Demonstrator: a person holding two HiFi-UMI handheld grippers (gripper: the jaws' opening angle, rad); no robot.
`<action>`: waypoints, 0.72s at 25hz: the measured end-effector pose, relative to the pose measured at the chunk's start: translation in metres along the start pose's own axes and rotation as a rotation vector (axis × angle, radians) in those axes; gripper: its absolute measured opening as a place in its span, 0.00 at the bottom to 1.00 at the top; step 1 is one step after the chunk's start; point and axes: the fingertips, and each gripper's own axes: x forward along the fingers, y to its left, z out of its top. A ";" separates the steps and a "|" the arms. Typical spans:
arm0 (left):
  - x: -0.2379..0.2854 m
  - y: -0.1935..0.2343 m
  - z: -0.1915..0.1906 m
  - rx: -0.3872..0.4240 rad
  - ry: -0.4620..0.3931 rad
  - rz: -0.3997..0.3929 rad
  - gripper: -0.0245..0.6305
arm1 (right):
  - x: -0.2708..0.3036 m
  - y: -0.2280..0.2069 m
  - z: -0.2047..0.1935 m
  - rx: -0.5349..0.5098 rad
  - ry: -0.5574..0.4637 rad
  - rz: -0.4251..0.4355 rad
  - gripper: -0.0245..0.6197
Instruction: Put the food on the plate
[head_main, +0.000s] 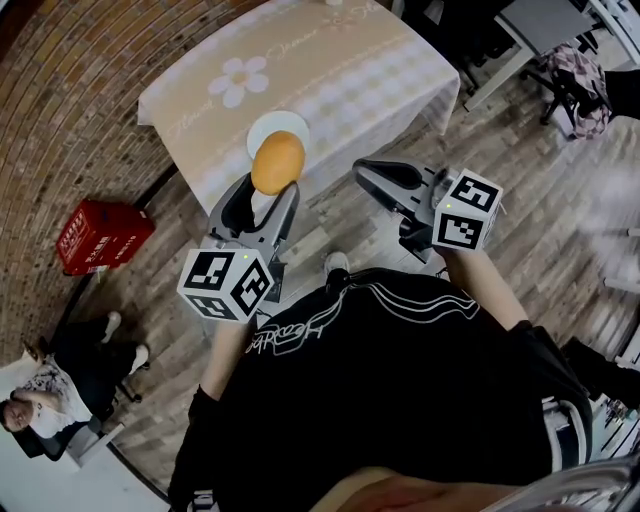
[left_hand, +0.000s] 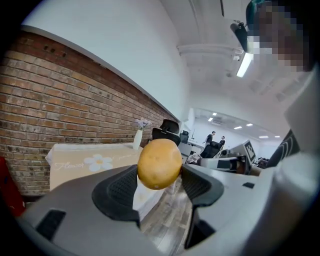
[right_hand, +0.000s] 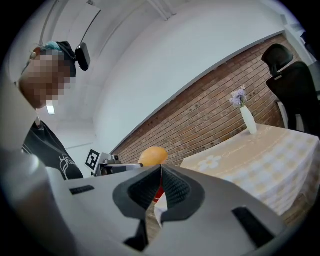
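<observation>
Yellow-orange round food (head_main: 278, 163) sits just above the centre of the head view, clamped between the pads of our left gripper (head_main: 270, 188). In that view it overlaps the lower edge of the white round plate (head_main: 290, 124), which lies on the table under a beige daisy-print cloth (head_main: 380, 70) in the upper middle of the frame. We hold our right gripper (head_main: 365, 172) just right of the food, its jaws pressed together on nothing.
</observation>
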 end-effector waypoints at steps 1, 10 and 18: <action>0.004 0.005 0.001 -0.001 0.004 -0.003 0.45 | 0.004 -0.003 0.001 0.002 -0.001 -0.006 0.03; 0.042 0.050 0.003 0.005 0.039 -0.012 0.45 | 0.028 -0.036 0.004 0.025 -0.010 -0.057 0.03; 0.078 0.091 -0.007 0.013 0.085 0.003 0.45 | 0.041 -0.065 0.008 0.039 -0.006 -0.104 0.03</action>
